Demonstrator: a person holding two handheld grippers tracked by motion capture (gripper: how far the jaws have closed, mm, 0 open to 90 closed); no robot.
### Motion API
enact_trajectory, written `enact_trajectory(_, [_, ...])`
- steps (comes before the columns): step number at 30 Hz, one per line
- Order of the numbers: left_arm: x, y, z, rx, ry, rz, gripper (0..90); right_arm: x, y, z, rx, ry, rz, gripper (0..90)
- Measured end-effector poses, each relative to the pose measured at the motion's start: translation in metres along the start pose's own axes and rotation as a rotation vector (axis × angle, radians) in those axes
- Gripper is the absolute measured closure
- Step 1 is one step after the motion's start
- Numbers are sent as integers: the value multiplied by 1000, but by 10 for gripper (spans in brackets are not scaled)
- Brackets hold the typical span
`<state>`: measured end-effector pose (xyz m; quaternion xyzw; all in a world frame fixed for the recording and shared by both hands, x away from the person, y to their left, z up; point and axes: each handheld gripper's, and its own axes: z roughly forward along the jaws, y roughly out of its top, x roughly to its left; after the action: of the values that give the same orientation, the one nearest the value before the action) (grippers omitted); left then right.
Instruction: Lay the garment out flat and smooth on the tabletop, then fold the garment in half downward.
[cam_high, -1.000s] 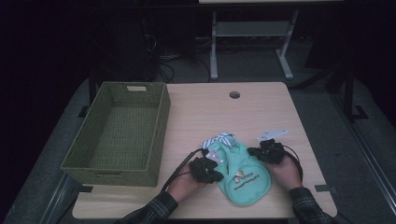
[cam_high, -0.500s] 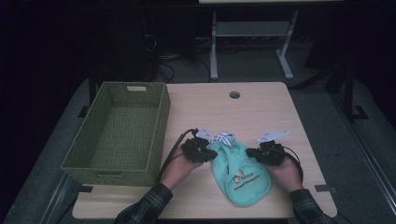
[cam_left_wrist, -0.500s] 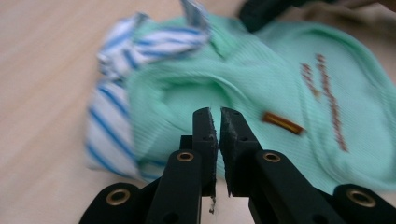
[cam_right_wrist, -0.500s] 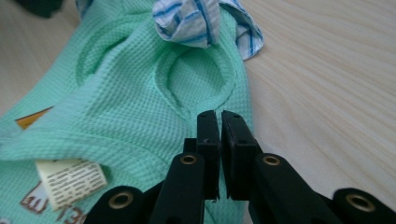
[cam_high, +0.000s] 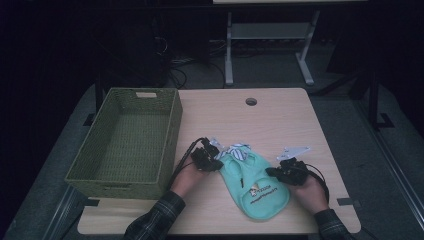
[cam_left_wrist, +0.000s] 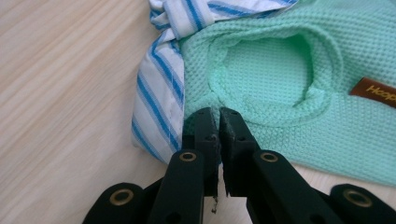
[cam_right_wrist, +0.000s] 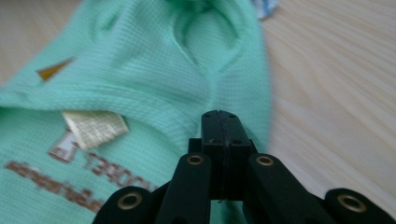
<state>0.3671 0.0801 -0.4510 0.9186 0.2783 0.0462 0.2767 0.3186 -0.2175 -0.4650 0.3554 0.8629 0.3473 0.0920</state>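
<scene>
- Garment (cam_high: 255, 187): mint-green waffle knit, lying flat on the table (cam_high: 270, 120) in the lower centre of the high view; brown print near its lower end, small brown label (cam_left_wrist: 373, 91) at the right edge of the left gripper view.
- Striped cloth (cam_high: 237, 150): white with blue stripes, bunched at the garment's upper end, touching it; in the left gripper view it runs along the garment's left edge, upper centre of that frame.
- Left hand-held gripper (cam_high: 216, 164): lower centre-left of the high view, at the garment's upper left edge. Jaws drawn together, pinching the green edge beside the stripes in its own view.
- Right hand-held gripper (cam_high: 269, 171): lower right of centre in the high view, at the garment's right edge. Jaws fully together, tips pressed on the green fabric; whether a fold lies between them, cannot tell. Grey plate above it.
- Basket (cam_high: 172, 135): green woven, rectangular, left half of the high view, just beside the left hand-held gripper.
- Table: pale wood, round hole (cam_high: 251, 101) near the far edge.
- Sleeves: plaid, entering from the bottom edge of the high view.
</scene>
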Motion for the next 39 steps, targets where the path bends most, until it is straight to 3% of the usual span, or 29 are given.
enact_trajectory(2, [-1,-2,-2,2,2,-1,857,-4,-2,0,1,-15,7,897])
enact_trajectory(4, [-3,-5,-3,7,-11,-4,856,-8,-3,0,-7,1,26,897])
enact_trajectory(7, [-8,-8,-6,10,-40,-9,846,-8,-1,1,-10,-5,15,897])
enact_trajectory(14, [-12,-5,-19,-55,-39,-22,804,-5,1,-3,-40,20,23,897])
enact_trajectory(23, [-3,4,-26,-103,-32,-41,654,9,9,-4,-75,61,-6,897])
enact_trajectory(39, [30,24,-13,-124,-31,-84,458,33,20,8,-99,129,-55,897])
